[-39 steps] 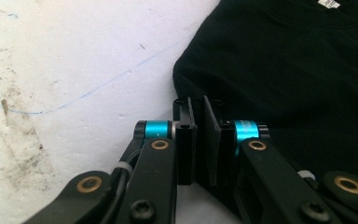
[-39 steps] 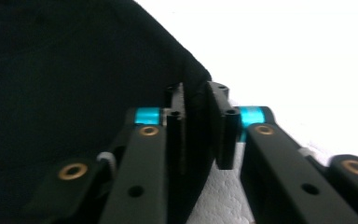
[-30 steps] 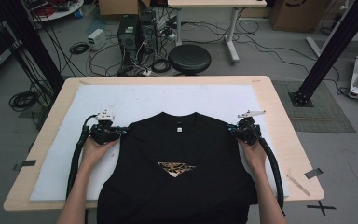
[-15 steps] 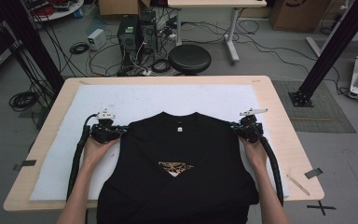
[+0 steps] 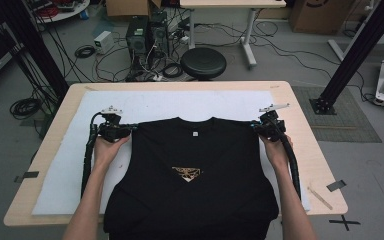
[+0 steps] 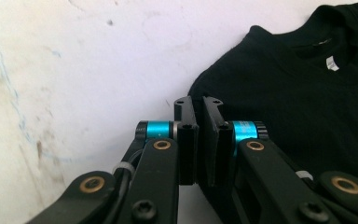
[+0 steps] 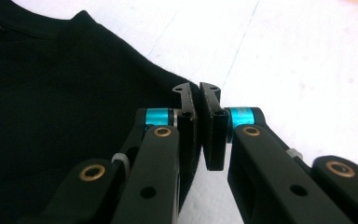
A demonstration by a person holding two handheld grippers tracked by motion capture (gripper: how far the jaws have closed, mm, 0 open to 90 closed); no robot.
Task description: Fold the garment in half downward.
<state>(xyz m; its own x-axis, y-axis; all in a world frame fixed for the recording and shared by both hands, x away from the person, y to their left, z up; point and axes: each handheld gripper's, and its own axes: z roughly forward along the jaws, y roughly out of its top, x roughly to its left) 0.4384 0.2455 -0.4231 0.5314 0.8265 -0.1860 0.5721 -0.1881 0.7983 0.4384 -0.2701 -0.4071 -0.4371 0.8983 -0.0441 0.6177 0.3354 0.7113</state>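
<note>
A black T-shirt (image 5: 195,170) lies flat on the white mat (image 5: 70,165), collar far. The left gripper (image 5: 122,131) and right gripper (image 5: 260,127) each pinch a shoulder edge, jaws closed on the cloth.

A round black stool (image 5: 203,63) is standing on the grey floor (image 5: 280,65) beyond the table's (image 5: 300,125) far edge, among trailing cables (image 5: 85,50).

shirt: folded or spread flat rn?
Body spread flat, front up: the shirt shows collar, tag and chest print, hem past the table edge. No sleeves show; whether they're tucked under, cannot tell.
</note>
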